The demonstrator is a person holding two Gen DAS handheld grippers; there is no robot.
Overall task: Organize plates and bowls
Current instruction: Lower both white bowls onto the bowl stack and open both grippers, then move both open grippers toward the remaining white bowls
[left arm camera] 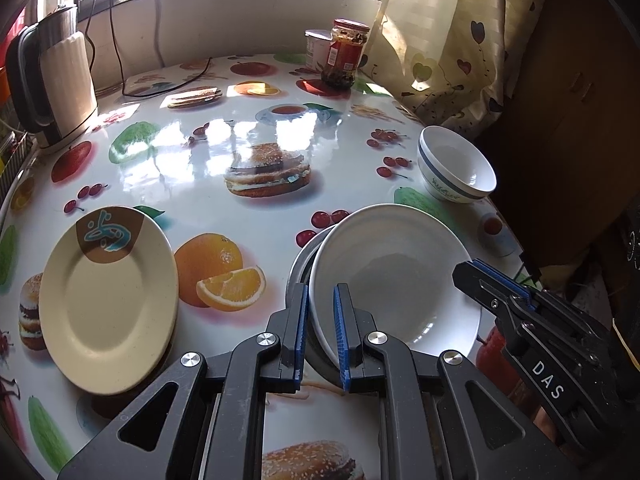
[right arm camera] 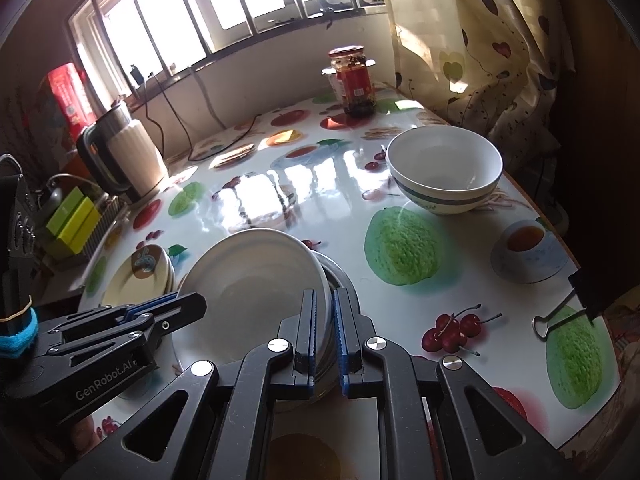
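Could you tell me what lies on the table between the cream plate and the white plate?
Nothing solid: the left wrist view shows only tablecloth print between cream plate and white plate.

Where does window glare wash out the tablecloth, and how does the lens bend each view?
Left wrist view: glare whitens the tablecloth around the printed burger, beyond the white plate; the window sill bows and the corners darken. Right wrist view: glare sits left of the bowl; the window bars curve and the edges are dark.

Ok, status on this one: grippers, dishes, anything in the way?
Left gripper and right gripper both shut on white plate rim. Plate tilted over metal dish. Cream plate, bowl apart on table. Nothing blocking.
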